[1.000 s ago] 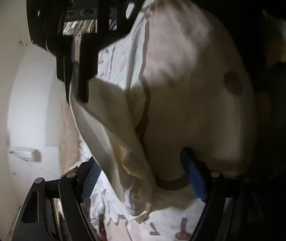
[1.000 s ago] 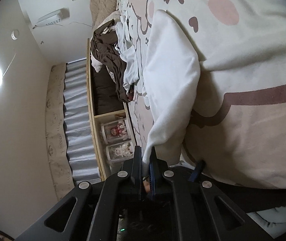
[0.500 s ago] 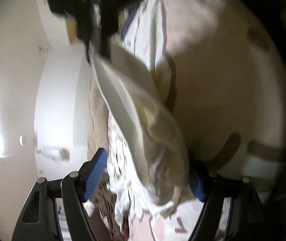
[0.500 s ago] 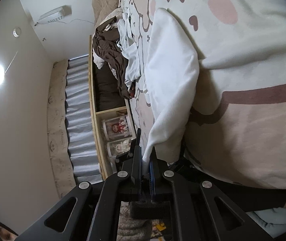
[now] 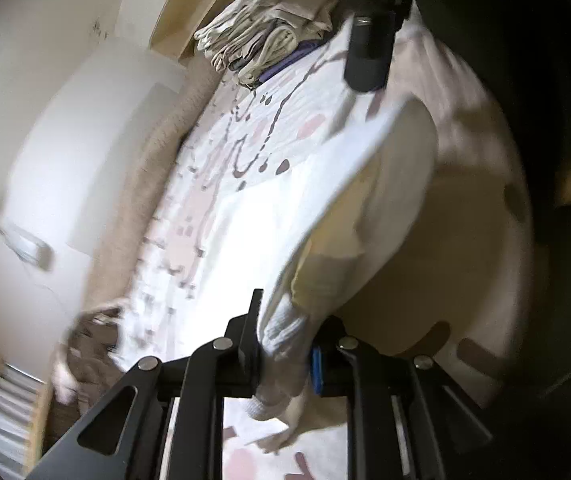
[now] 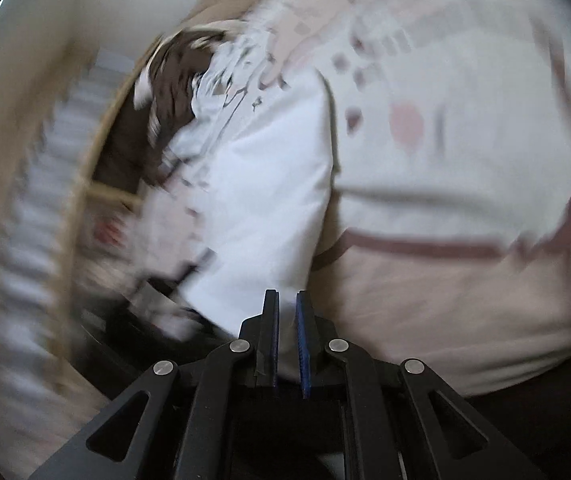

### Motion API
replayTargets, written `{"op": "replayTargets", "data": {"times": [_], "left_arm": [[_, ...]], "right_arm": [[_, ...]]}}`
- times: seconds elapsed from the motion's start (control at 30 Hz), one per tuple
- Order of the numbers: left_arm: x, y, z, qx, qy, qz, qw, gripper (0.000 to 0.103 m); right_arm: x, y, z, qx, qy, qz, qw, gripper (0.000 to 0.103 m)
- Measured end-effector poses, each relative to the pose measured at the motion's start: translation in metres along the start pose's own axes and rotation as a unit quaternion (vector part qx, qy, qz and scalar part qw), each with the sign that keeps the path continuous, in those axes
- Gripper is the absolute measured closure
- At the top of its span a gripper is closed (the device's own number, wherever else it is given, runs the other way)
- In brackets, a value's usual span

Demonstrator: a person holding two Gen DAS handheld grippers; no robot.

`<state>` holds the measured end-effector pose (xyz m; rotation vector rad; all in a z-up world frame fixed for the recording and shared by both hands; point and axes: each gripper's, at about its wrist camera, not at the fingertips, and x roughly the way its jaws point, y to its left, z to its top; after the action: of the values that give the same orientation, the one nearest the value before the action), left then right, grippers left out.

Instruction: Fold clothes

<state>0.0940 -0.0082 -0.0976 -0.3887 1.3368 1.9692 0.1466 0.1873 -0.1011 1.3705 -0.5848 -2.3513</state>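
Folding is judged early-stage: white garment [image 5: 285,216] is held stretched above bed [image 5: 465,240], pinched by left gripper [image 5: 283,344] (jaws just closed) & right gripper [image 6: 287,344], no fold seen yet, folded stack [image 5: 269,36] noted nearby.

A white garment [image 5: 285,220], cream on its underside, hangs over a bedspread [image 6: 465,160] of pale pink and white with brown outlines, small brown marks and pink spots. Far off lie beige folded clothes [image 5: 269,28]; a dark brown heap [image 6: 173,80] sits left.
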Motion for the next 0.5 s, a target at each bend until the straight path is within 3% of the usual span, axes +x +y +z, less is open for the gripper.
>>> {"op": "replayTargets", "data": {"times": [0.07,0.13,0.17,0.2,0.3,0.43,0.47,0.5], "left_arm": [[-0.002,0.004,0.008,-0.018,-0.003,-0.023,0.9996,0.085],[0.000,0.005,0.019,-0.032,-0.004,-0.048,0.9983,0.085],[-0.005,-0.002,0.018,-0.038,-0.005,-0.060,0.9974,0.085],[-0.010,-0.010,0.017,-0.045,-0.005,-0.072,0.9964,0.085],[-0.018,-0.021,0.008,-0.073,-0.005,-0.106,0.9918,0.085],[-0.021,-0.011,0.005,-0.115,-0.003,-0.139,0.9836,0.085],[-0.022,-0.008,0.002,-0.123,-0.004,-0.142,0.9821,0.085],[-0.020,-0.006,0.000,-0.130,-0.006,-0.147,0.9806,0.085]], "right_arm": [[-0.012,0.032,-0.008,-0.130,-0.039,-0.103,0.985,0.093],[-0.019,0.059,-0.018,-0.244,-0.071,-0.185,0.949,0.073],[-0.017,0.069,-0.026,-0.291,-0.083,-0.208,0.930,0.039],[-0.014,0.080,-0.037,-0.345,-0.099,-0.228,0.905,0.021],[0.004,0.100,-0.064,-0.476,-0.125,-0.265,0.829,0.021],[0.033,0.118,-0.100,-0.624,-0.151,-0.297,0.707,0.021],[0.042,0.120,-0.106,-0.649,-0.154,-0.302,0.681,0.021],[0.050,0.119,-0.108,-0.662,-0.157,-0.307,0.666,0.021]]}}
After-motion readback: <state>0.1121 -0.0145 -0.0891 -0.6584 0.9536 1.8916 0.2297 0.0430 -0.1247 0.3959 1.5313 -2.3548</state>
